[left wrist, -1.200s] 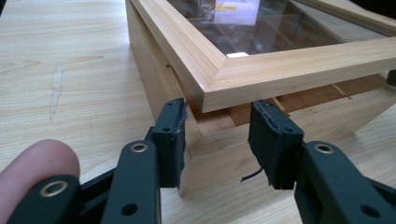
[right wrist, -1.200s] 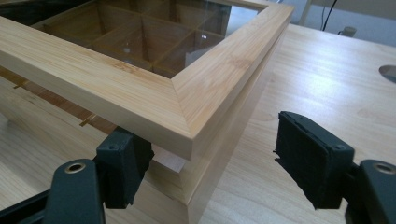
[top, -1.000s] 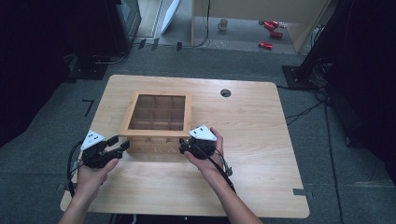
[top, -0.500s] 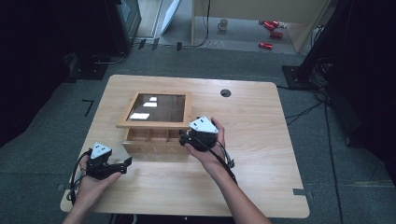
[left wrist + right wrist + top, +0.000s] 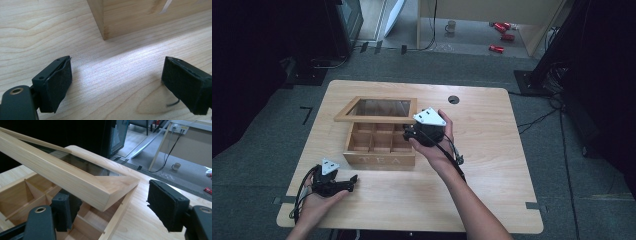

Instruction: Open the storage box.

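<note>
Centre of the high view: the tea box [image 5: 379, 150] with its glass lid [image 5: 377, 110] half raised. The right gripper [image 5: 412, 134], one jaw under the lid's corner, lifts without pinching; best to swing steadily about the hinge. The left gripper [image 5: 353, 181], lower left, has just been opening and stands spread and empty.

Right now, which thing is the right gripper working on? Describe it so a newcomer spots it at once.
Start at the light wooden table. Left of its middle stands a wooden tea box, divided into compartments and lettered TEA on its front. The thing is its lid, a wooden frame around a glass pane, tilted up at the front with the right gripper at its corner.
</note>
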